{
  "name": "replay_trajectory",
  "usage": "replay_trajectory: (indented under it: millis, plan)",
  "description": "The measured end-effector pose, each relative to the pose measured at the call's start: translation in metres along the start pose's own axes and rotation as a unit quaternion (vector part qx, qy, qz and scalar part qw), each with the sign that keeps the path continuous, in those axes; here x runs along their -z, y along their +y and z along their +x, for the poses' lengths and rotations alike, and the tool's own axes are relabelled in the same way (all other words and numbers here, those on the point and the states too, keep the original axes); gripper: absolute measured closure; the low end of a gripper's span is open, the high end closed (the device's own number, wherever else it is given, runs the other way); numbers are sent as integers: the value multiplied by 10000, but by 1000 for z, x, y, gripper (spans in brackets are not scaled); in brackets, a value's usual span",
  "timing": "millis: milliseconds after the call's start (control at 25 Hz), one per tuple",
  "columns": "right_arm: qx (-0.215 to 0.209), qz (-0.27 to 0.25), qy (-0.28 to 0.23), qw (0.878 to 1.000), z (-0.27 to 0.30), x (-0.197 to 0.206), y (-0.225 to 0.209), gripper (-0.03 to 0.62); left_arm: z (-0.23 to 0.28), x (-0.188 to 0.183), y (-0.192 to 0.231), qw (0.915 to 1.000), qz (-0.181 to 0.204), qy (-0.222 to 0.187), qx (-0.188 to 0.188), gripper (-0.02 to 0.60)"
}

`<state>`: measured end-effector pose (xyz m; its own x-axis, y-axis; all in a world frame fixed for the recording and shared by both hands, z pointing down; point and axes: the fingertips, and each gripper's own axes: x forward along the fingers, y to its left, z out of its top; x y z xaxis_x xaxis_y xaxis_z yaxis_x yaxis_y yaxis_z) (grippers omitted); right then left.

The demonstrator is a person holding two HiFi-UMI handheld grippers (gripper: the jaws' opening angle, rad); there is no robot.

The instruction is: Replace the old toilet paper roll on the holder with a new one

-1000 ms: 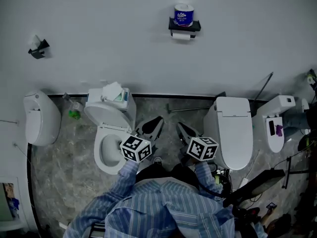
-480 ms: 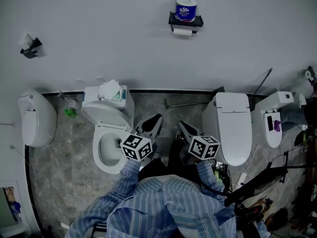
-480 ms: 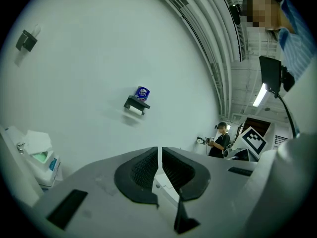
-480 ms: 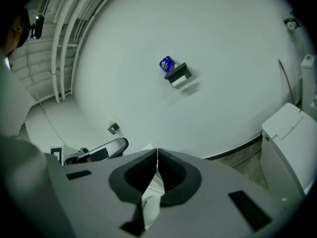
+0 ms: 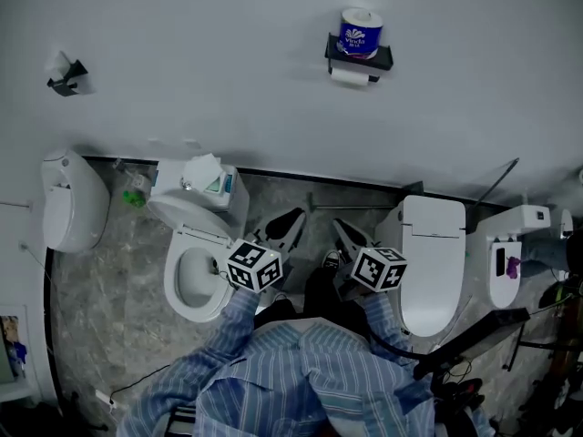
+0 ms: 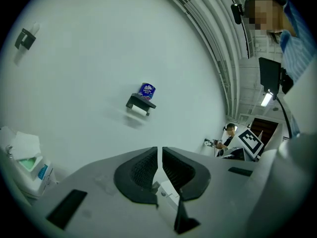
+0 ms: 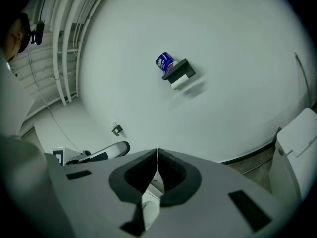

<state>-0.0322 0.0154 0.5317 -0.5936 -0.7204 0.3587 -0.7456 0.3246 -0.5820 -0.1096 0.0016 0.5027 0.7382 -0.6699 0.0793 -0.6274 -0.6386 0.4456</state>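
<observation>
A black wall holder carries a blue-wrapped new roll on its top shelf, and the old white roll hangs under it. Both grippers are held low in front of the person, far short of the wall. My left gripper is shut with nothing in it, and my right gripper is likewise shut and empty. The left gripper view has the new roll and holder above its jaw tips. In the right gripper view the new roll sits high above the tips.
An open toilet stands on the floor at the left, with a tissue pack on its tank. To the right are a closed toilet and another fixture. A urinal hangs far left, with a small wall bracket above it.
The person and both grippers have shifted a little to the right along the wall, so the holder now sits slightly further right in the head view. Both grippers stay shut and empty.
</observation>
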Motion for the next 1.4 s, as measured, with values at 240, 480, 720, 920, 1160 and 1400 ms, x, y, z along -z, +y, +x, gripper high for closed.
replay_trajectory:
  millis: [240,480,720,920,1160,1400]
  plan:
    - [-169,-169,343,9991,6,-47,-60,588,82,-18,1,9996,-134,-184,-146,572]
    - [-457,-189,549,9973,19,-92,-112,588,149,-24,-6,9991,-126,-243,-324,535]
    - [-776,-128,814,9936,37,-107,-138,588,178,-20,2,9969,-319,-229,-684,517]
    - [-977,66,868,9914,48,-115,-145,588,194,-32,15,9949,-529,-298,-802,483]
    - [-1015,318,811,9910,59,-124,-152,588,218,-54,34,9940,-720,-403,-721,451]
    - [-775,338,609,9946,71,-153,-167,588,251,-80,63,9929,-953,-501,-504,420]
